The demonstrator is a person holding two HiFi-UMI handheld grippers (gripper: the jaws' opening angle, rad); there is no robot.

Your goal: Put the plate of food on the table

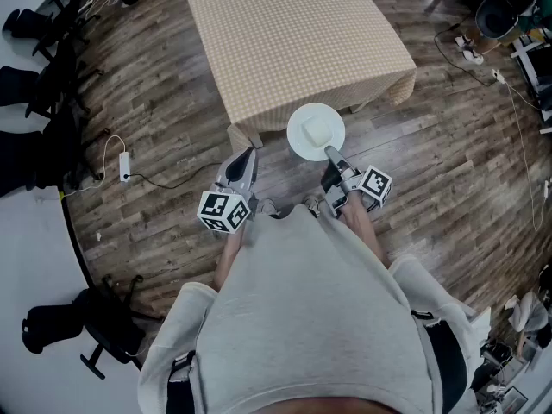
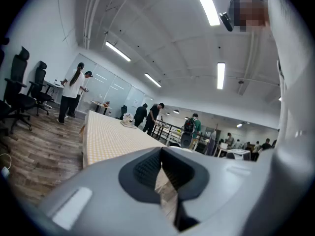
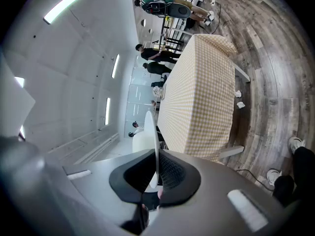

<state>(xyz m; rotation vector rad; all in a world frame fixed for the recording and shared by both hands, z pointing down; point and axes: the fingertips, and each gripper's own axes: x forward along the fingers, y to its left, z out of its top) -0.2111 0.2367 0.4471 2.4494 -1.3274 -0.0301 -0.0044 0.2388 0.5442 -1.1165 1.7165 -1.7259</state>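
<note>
I see the round white plate (image 1: 301, 142), carrying a pale white block of food (image 1: 319, 130), at the centre of the head view, over the floor just below the table's near edge. My right gripper (image 1: 332, 155) has its jaws pinched on the plate's lower rim. The table with the beige checked cloth (image 1: 285, 33) fills the upper centre. My left gripper (image 1: 247, 156), left of the plate, has its jaws closed on nothing. Dark wooden plank floor (image 1: 164, 102) surrounds everything.
</note>
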